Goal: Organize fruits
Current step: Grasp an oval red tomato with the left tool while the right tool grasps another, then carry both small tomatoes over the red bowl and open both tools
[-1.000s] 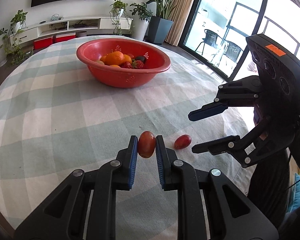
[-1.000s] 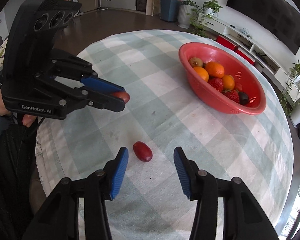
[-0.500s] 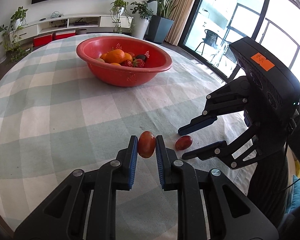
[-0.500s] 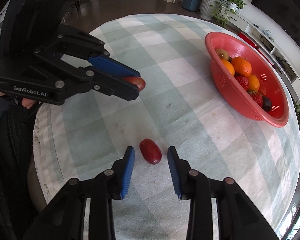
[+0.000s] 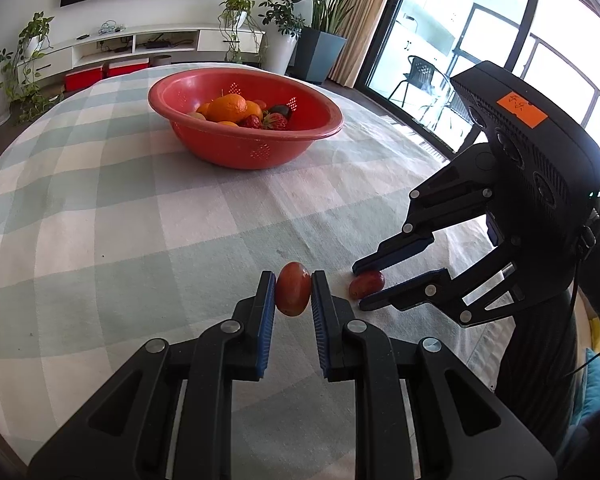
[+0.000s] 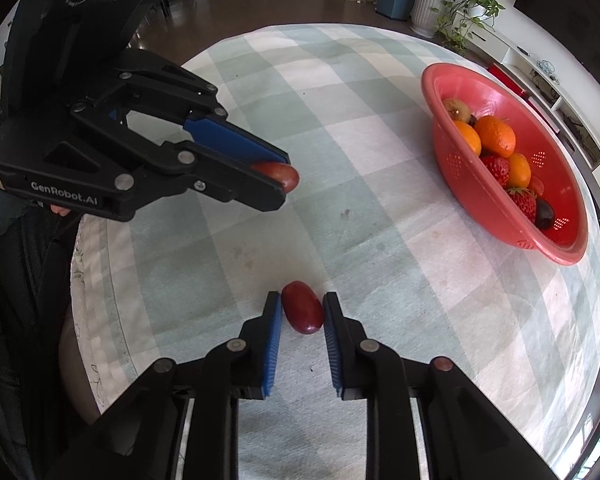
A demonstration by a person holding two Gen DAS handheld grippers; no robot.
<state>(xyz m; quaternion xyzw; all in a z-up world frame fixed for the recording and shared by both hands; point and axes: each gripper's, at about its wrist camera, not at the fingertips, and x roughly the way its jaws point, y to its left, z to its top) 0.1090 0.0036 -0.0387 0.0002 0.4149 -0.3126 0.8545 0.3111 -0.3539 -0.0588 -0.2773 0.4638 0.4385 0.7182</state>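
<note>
1. While you look through the left wrist view, note the step in hand: your left gripper (image 5: 293,294) is pinched on a small red-orange fruit (image 5: 293,289), carried clear of the checked tablecloth (image 5: 120,208), and this fruit awaits delivery. The red bowl (image 5: 256,152), already stocked with oranges and strawberries, sits at 12 o'clock, well apart. At 3 o'clock your right gripper (image 5: 360,285) straddles a second dark red fruit (image 5: 366,283) lying on the cloth.

2. As seen in the right wrist view, the right gripper (image 6: 301,307) has its blue pads narrowly apart, flanking the dark red fruit (image 6: 302,307); whether they press it yet cannot be told. The bowl (image 6: 540,236) lies toward 2 o'clock. The left gripper (image 6: 283,180), at 10 o'clock, grips its fruit (image 6: 278,173).

3. Judged next move: squeeze the right fingers home gently, lift, then carry both fruits over the bowl rim and release low.
</note>
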